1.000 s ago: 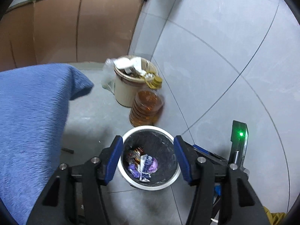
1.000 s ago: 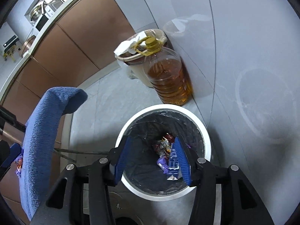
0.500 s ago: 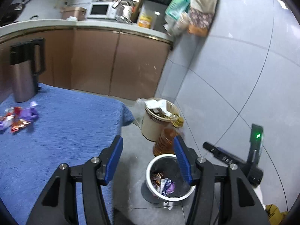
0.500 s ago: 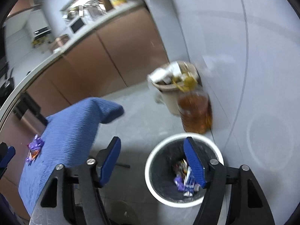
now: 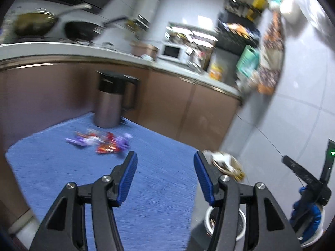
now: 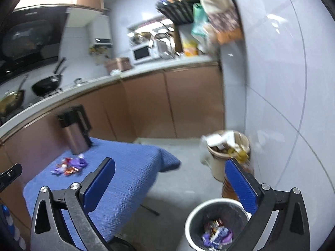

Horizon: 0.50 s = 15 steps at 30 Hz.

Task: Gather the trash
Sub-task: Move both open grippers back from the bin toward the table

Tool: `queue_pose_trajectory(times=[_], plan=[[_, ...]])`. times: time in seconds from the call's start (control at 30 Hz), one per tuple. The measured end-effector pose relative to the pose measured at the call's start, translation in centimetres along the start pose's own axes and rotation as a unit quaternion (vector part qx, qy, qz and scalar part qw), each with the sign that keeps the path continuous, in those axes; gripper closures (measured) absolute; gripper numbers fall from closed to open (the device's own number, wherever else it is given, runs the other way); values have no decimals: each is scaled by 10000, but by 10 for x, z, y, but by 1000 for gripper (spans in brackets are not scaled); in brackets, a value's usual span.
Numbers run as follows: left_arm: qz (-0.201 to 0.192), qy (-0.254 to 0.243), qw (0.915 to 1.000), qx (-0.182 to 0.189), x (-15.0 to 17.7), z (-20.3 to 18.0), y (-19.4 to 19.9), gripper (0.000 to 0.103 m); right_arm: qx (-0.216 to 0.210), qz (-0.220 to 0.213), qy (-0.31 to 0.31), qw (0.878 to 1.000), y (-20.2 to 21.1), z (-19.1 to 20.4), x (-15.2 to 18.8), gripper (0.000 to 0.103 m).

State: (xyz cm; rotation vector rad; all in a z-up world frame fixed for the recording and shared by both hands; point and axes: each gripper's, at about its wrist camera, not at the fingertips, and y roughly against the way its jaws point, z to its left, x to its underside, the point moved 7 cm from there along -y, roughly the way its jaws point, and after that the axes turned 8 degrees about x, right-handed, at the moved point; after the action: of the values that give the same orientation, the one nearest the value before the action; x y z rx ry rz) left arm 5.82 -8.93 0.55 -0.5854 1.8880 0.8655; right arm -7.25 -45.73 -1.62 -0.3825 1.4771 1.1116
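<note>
right claw (image 6: 169,179) opening wide, empty, left claw (image 5: 165,176) half-open, empty

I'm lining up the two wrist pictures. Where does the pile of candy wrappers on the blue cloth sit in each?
Left wrist: candy wrappers left of centre, just in front of the kettle.
Right wrist: candy wrappers at lower left, also below the kettle.
Shared landmark: the kettle on the blue cloth.

A kitchen with grey tiled walls (image 6: 282,67) and a grey floor (image 6: 180,188). Brown cabinets (image 6: 163,104) under a pale counter (image 5: 62,49) run beyond the fingers, bearing a white microwave (image 6: 143,52) and dark pans (image 6: 47,84). A blue-covered table (image 5: 159,179) lies below the fingers; a bright window (image 5: 194,29) glows behind.
</note>
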Motion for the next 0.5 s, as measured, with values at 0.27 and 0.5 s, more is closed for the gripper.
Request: queue_pose_trajectory(times=[0.27,0.5], plan=[[-526,531,9940,-800,-7,83,65,43,-434,-523,260,9973,36,47,-26,0],[-788,676,9834,-1485,-5,132,103,38,-517,-596,527,9955,36,78,-31,0]])
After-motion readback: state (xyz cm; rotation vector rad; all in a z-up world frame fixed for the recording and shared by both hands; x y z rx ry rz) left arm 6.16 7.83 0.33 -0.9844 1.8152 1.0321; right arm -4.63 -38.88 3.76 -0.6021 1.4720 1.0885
